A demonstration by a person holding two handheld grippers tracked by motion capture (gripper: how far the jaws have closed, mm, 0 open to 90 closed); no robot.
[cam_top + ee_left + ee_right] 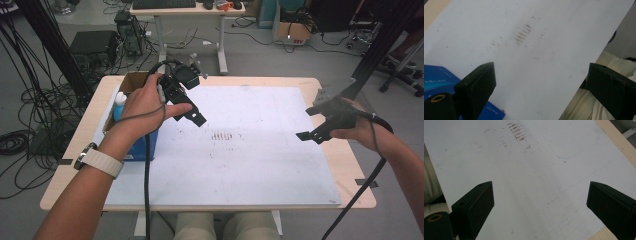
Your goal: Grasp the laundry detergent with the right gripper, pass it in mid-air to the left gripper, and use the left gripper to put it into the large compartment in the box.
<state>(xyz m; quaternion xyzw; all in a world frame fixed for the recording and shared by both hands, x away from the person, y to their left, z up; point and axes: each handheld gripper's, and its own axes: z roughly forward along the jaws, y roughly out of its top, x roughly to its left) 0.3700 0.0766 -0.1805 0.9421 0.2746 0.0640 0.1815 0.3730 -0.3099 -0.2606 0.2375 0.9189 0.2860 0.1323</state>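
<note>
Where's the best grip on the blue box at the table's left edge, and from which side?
Judging by its pose, grip the blue box across its flat side faces, coming from above. It stands beside the cardboard box, right under the open left gripper.

Even, diffuse overhead light; no hard shadows. White sheet [250,165] between left gripper [192,112] and right gripper [312,127] bright, slightly washed out, no sharp glare. Both gripper views: black jaws underexposed, soft, out of focus at bottom edge; brown smudge marks [524,33] beyond them fairly sharp. High view grainy, floor behind grippers dimmer, mild bending at edges.
</note>
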